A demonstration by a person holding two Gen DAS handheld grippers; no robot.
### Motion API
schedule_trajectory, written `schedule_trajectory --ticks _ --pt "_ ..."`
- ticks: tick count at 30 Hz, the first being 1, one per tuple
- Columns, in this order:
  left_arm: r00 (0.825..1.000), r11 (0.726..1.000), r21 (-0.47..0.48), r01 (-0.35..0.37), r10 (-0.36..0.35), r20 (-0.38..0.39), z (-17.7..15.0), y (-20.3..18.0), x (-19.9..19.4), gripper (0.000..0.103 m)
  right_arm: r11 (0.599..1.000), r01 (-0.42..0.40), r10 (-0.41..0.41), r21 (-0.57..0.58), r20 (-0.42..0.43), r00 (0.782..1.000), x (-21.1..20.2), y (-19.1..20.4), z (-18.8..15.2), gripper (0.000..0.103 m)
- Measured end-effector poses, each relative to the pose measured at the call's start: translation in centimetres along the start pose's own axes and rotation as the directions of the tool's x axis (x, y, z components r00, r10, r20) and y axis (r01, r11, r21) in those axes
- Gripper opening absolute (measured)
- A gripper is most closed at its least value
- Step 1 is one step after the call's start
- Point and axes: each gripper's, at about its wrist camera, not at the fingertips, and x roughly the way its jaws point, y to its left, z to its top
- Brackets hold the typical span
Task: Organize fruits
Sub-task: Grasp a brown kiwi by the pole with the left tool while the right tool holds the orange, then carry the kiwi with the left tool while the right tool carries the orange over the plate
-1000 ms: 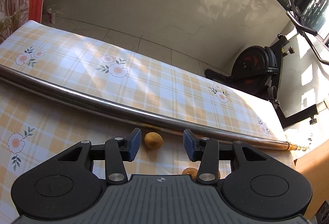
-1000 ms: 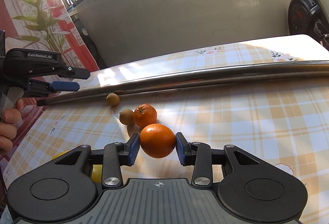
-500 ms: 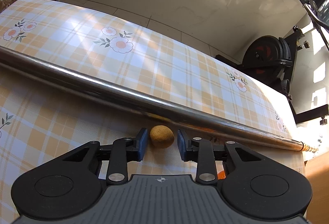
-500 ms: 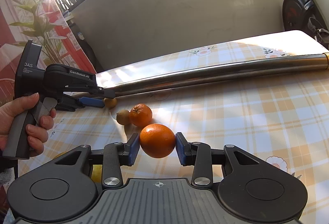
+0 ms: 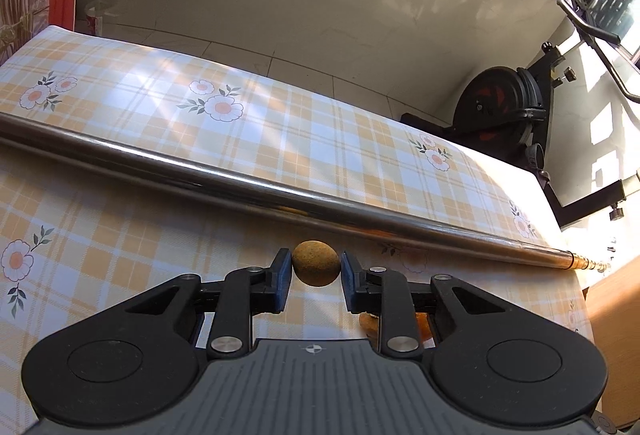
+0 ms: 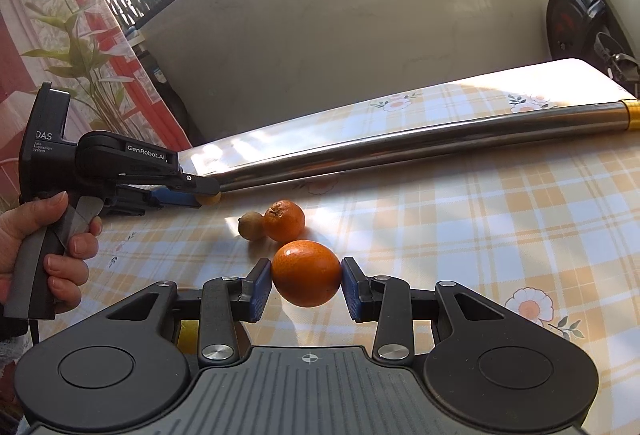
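Note:
My left gripper point(image 5: 316, 269) is shut on a small round brown fruit point(image 5: 316, 264), close to the steel pipe point(image 5: 248, 187). From the right wrist view the left gripper point(image 6: 202, 193) holds that fruit point(image 6: 212, 198) at its tip. My right gripper point(image 6: 307, 277) is shut on a large orange point(image 6: 307, 272) just above the checked tablecloth point(image 6: 480, 219). A smaller orange point(image 6: 285, 221) and a small brown fruit point(image 6: 251, 225) lie together between the two grippers. Part of an orange fruit point(image 5: 370, 323) shows under my left gripper's fingers.
The long steel pipe point(image 6: 400, 147) lies across the table behind the fruit. Something yellow point(image 6: 188, 333) sits under my right gripper's left finger. An exercise bike point(image 5: 504, 111) stands past the table's far end. A wall runs behind the table.
My left gripper moved in on the small brown fruit and closed its fingers on it. My right gripper stayed shut on the large orange, with little movement.

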Motion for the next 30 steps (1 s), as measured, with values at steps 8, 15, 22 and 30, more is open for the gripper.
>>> schedule_trajectory --ticks 8,15,22,30 --pt "0.999 0.998 0.047 -0.030 0.028 0.041 -2.0 -0.9 -5.0 0.028 1.000 -0.016 0.016 -0.008 0.006 1.000 -2.2 1.6 -1.1 0.035" --pt "0.997 0.995 0.080 -0.057 0.053 0.062 -4.6 -1.0 -8.8 0.028 0.999 -0.028 0.028 -0.028 0.006 1.000 -4.4 3.0 -2.6 0.035" --pt "0.996 0.993 0.104 -0.054 0.046 0.074 -7.4 -1.4 -12.1 0.028 0.998 -0.037 0.037 -0.056 0.004 0.999 -6.3 4.7 -3.9 0.035" --pt "0.996 0.993 0.114 -0.028 0.017 0.092 -10.4 -1.3 -14.8 0.028 0.995 -0.040 0.040 -0.093 0.004 0.999 -7.7 6.5 -5.0 0.035"
